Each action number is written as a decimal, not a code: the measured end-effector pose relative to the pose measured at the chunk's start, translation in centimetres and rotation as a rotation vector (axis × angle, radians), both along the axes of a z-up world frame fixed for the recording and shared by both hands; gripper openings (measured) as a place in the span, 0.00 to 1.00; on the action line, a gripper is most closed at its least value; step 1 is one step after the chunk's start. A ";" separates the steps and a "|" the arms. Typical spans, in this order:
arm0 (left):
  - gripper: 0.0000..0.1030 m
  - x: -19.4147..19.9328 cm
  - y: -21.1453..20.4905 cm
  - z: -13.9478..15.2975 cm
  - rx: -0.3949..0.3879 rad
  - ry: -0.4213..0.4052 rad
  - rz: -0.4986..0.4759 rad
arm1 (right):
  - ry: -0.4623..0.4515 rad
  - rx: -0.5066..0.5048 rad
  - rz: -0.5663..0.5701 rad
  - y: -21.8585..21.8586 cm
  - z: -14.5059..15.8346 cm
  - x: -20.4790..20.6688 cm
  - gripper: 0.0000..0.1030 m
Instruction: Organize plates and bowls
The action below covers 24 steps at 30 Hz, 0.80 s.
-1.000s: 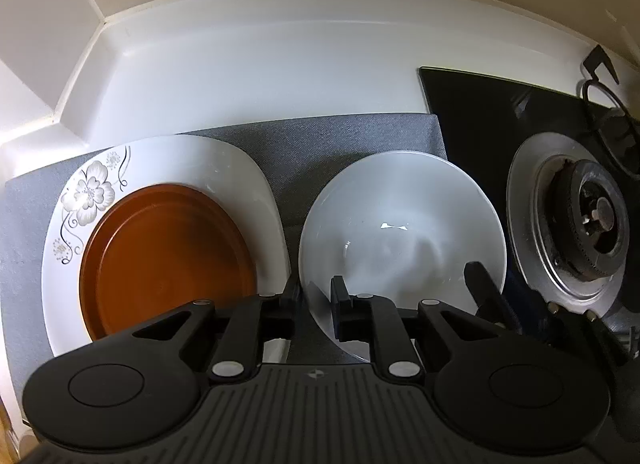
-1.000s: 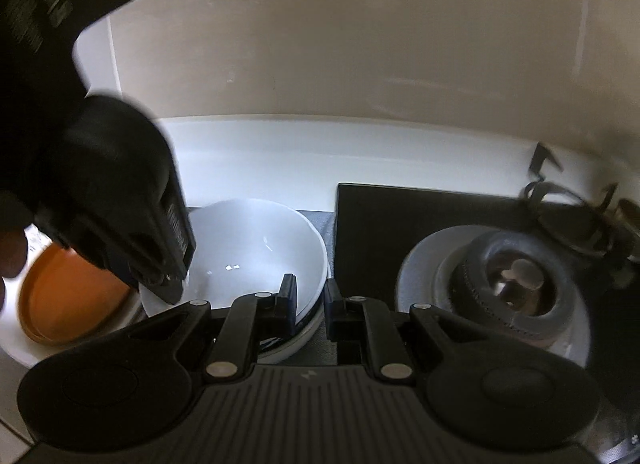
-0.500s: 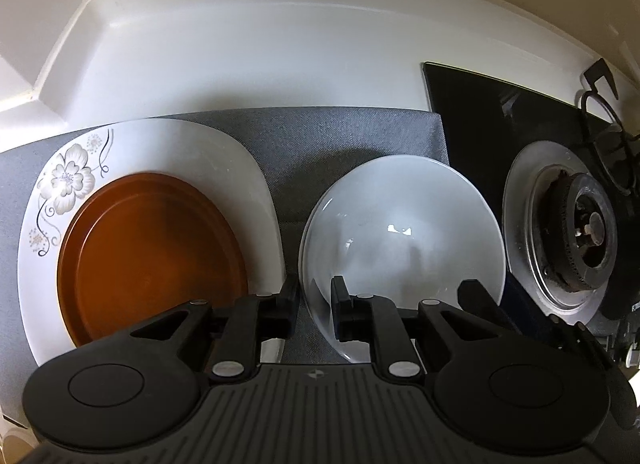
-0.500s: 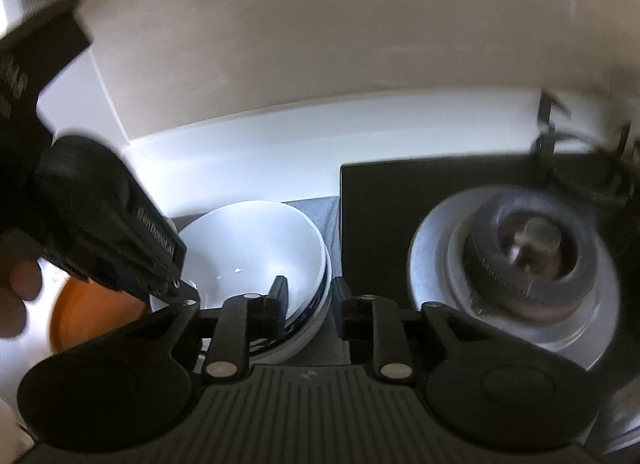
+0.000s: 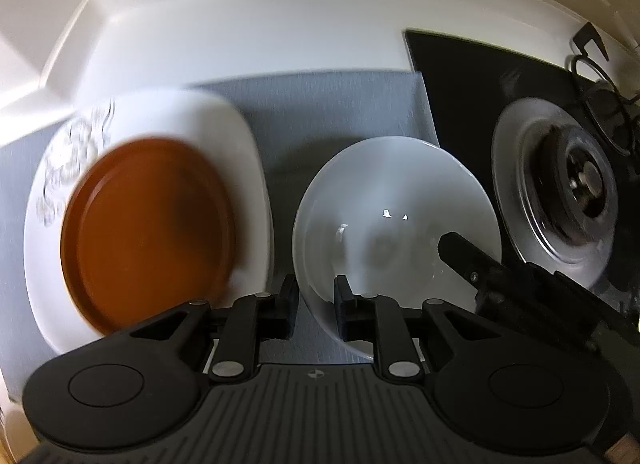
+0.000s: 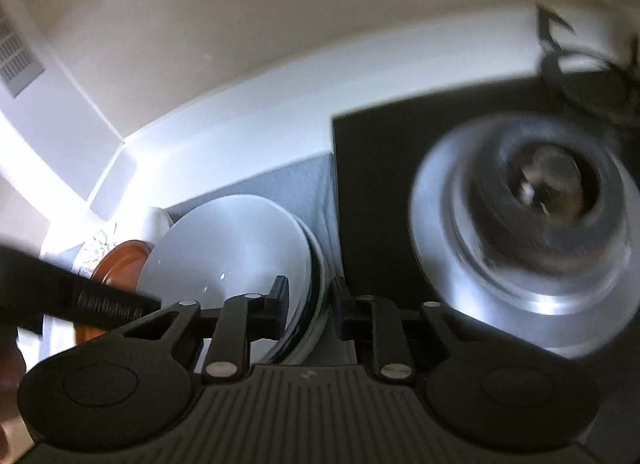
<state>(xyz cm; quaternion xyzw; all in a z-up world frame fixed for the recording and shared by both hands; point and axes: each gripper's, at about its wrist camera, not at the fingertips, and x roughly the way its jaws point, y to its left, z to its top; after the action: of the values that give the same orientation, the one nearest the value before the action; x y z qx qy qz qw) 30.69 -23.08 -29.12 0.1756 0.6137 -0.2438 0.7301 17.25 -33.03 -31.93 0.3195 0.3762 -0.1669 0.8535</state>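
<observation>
A white bowl (image 5: 396, 208) sits on a grey mat (image 5: 332, 124), nested in another bowl whose dark-edged rim (image 6: 318, 264) shows in the right wrist view. To its left a brown plate (image 5: 148, 228) lies on a white flowered plate (image 5: 240, 152). My left gripper (image 5: 316, 310) straddles the bowl's near left rim, its jaws a small gap apart. My right gripper (image 6: 308, 306) straddles the stacked bowls' right rim, jaws a small gap apart; one finger (image 5: 468, 256) of it shows inside the bowl in the left wrist view.
A black glass hob (image 5: 472, 76) with a steel gas burner (image 5: 576, 184) lies right of the mat, close to the bowls. A white counter upstand (image 5: 260, 24) and beige wall (image 6: 280, 4) run behind. The left gripper's body (image 6: 80, 300) crosses the right view's left side.
The right gripper has dropped low and moved in onto the bowls' right rim. The left gripper has shifted a little; the view is blurred with motion. The plates lie as before.
</observation>
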 end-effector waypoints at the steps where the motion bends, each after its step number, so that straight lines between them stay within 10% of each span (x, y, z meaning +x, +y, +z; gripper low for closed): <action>1: 0.20 -0.3 0.3 -0.2 -0.003 0.008 0.008 | 0.001 0.027 -0.001 -0.2 -0.2 -0.3 0.24; 8: 0.25 -0.9 0.1 -0.8 0.000 -0.006 -0.004 | 0.022 0.091 0.032 -0.5 -0.9 0.7 0.42; 24: 0.24 -3.2 1.6 1.7 -0.044 -0.008 0.005 | 0.020 0.124 0.008 -0.5 1.7 -2.7 0.25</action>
<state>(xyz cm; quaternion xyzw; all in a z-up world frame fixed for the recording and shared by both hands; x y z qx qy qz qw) 27.54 -21.52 -27.44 0.1589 0.6059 -0.2545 0.7368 14.57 -33.57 -30.23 0.3687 0.3959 -0.1429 0.8288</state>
